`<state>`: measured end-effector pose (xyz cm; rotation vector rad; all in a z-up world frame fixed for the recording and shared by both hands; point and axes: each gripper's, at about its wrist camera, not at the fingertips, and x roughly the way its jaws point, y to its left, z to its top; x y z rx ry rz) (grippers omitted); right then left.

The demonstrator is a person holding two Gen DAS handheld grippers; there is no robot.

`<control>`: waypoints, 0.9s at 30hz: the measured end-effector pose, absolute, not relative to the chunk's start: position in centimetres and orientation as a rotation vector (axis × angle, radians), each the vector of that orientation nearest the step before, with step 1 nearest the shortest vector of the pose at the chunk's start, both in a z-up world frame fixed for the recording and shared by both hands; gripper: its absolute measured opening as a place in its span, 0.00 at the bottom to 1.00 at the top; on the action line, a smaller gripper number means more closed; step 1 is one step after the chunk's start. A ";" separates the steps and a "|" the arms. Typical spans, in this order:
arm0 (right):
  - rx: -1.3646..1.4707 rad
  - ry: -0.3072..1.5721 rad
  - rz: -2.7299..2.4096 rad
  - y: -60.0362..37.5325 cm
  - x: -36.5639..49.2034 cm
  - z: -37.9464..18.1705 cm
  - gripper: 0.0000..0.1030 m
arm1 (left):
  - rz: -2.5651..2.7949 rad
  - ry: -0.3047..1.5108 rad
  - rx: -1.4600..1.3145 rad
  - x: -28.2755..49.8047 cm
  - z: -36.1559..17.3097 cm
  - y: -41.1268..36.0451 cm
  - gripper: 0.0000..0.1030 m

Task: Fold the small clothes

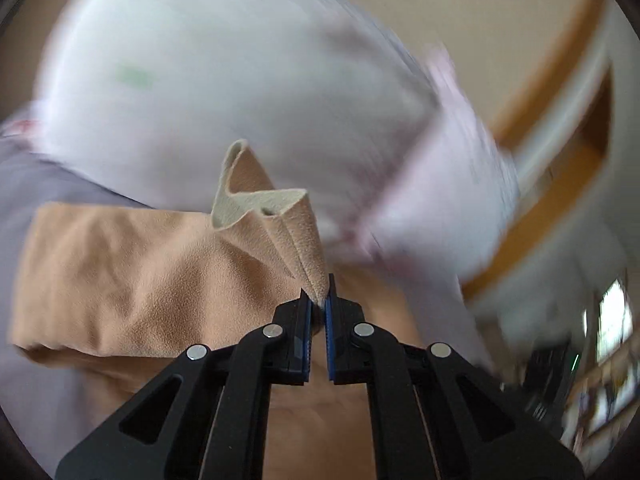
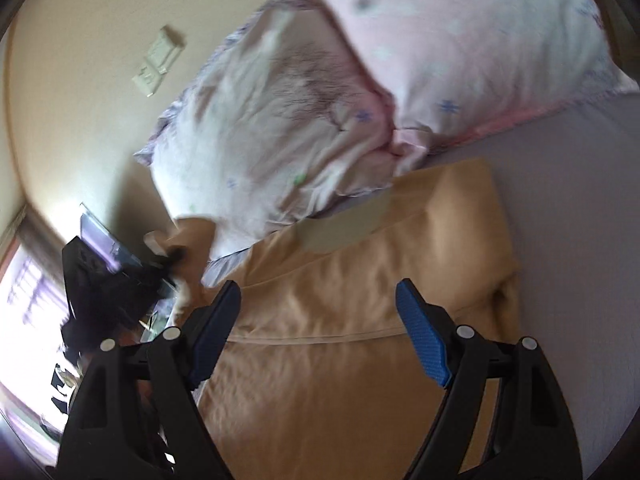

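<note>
A tan garment (image 1: pixel 132 276) lies partly folded on a lilac bed sheet (image 1: pixel 48 188). My left gripper (image 1: pixel 319 300) is shut on a corner of it and lifts that corner, showing the pale inner side (image 1: pixel 244 204). In the right wrist view the same tan garment (image 2: pixel 360 280) lies spread below my right gripper (image 2: pixel 318 304), which is open, empty and hovers above the cloth. The left gripper (image 2: pixel 120 284) shows blurred at the left, holding the lifted part of the garment.
Two pale pink pillows (image 2: pixel 280 120) (image 2: pixel 480 40) lie at the head of the bed, just beyond the garment. A beige wall with switch plates (image 2: pixel 160 60) stands behind. A bright window (image 2: pixel 24 300) is at the left. A wooden headboard (image 1: pixel 560 152) is at the right.
</note>
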<state>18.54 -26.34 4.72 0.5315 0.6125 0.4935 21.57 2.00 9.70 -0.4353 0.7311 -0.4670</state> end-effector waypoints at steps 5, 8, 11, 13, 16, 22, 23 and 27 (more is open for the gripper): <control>0.627 0.732 0.494 -28.4 20.8 2.4 0.77 | -0.610 0.963 -0.124 19.8 4.2 -9.4 0.05; 0.626 0.782 0.495 -28.3 22.0 1.6 0.66 | -0.617 0.886 -0.076 16.5 5.3 -7.8 0.10; 0.609 0.863 0.487 -27.2 23.7 0.5 0.54 | -0.583 0.821 -0.072 13.5 6.8 -4.1 0.56; 0.598 0.927 0.454 -26.6 24.6 -0.5 0.48 | -0.519 0.780 -0.028 12.1 7.2 -1.6 0.64; 0.586 0.964 0.398 -26.5 24.8 -1.7 0.37 | -0.443 0.797 0.018 10.0 6.3 1.1 0.64; 0.511 0.940 0.383 -25.4 24.3 -1.7 0.31 | -0.390 0.893 0.000 8.4 3.5 4.5 0.64; 0.491 0.944 0.388 -25.1 24.3 -1.7 0.25 | -0.386 0.916 -0.007 8.6 2.8 4.8 0.64; 0.424 0.974 0.428 -23.5 24.5 -1.8 0.03 | -0.366 0.941 -0.029 8.4 1.7 5.4 0.64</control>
